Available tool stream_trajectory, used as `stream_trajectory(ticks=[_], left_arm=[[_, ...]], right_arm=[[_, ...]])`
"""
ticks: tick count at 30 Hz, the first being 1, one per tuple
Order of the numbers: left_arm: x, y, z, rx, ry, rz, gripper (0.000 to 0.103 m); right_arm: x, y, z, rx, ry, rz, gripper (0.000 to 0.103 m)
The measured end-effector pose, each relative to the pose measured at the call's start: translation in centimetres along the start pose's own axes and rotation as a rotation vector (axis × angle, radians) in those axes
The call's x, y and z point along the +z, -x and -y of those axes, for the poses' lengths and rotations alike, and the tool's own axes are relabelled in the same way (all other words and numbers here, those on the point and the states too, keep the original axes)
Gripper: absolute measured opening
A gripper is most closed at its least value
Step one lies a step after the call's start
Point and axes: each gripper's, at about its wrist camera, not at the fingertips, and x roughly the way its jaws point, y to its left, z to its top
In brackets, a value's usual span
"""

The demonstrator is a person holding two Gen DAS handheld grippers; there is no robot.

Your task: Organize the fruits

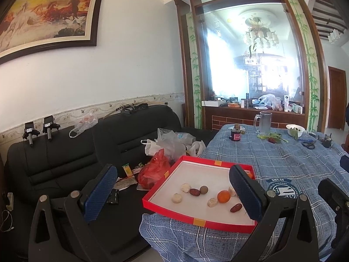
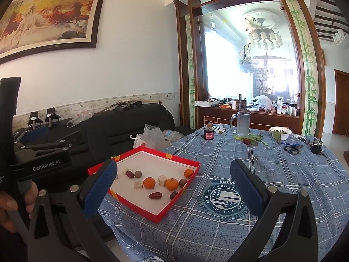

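My left tool [image 1: 172, 193] and right tool [image 2: 173, 187] both gape apart, holding nothing. The oranges [image 2: 149, 183], dates and pale pieces lie in the shallow red cardboard tray [image 2: 165, 212] at the blue plaid worktop's [image 2: 250, 224] corner. Beyond the tray stand a clear glass mug [image 2: 242, 123] and a small dark jar [image 2: 208, 133]; beside it, plastic bags [image 1: 172, 144] crowd the black sofa [image 1: 65, 159].

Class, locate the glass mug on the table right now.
In the right wrist view, the glass mug stands at the table's far end, between the small dark jar and the white bowl.
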Motion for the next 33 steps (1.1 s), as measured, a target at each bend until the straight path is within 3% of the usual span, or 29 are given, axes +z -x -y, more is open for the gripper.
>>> stream_trajectory(ticks=[33], left_arm=[[-0.6,-0.8,-0.1,-0.018,-0.02,-0.044,0.103]], right_arm=[[-0.8,-1.4,-1.0,0.021,0.011,-0.057,0.103]])
